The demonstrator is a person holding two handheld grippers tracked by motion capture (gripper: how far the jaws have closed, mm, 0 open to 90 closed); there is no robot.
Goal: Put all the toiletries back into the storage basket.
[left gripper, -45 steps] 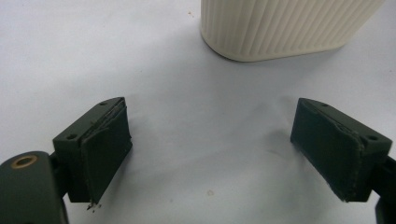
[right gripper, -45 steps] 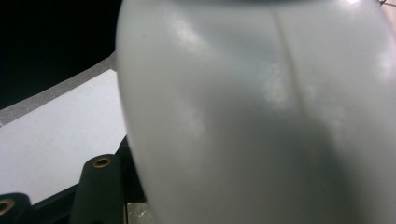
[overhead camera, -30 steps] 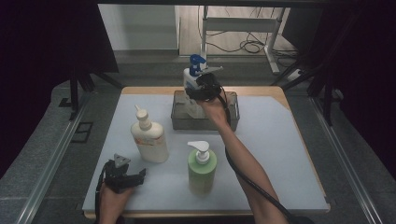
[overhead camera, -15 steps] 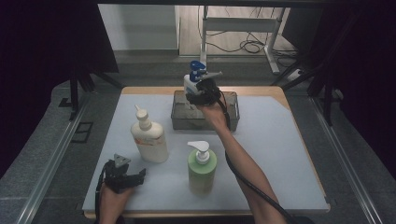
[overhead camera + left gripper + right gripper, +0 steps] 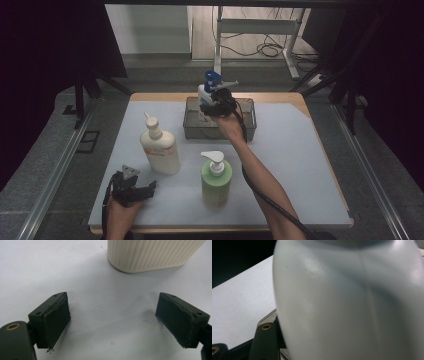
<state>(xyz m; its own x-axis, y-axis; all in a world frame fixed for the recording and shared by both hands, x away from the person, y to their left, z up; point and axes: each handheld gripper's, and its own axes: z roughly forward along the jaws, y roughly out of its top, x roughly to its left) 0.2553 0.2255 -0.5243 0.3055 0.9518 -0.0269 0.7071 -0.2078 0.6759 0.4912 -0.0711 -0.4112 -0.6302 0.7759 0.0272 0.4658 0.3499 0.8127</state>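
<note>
High view: the right gripper (image 5: 212,102), jaws clamped on the white spray bottle with a blue trigger head (image 5: 207,95), has lifted it slightly above the grey wire basket (image 5: 247,127) at the tabletop's far edge. The left gripper (image 5: 112,320) idles near the front-left corner, jaws spread, holding nothing. The bottle is probably leaving the basket.

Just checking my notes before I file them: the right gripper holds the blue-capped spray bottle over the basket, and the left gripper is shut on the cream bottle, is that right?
Not quite. The left gripper is open with nothing between its fingers; the cream bottle stands apart ahead of it, as the left gripper view shows. The right gripper does hold the spray bottle over the basket.
</note>
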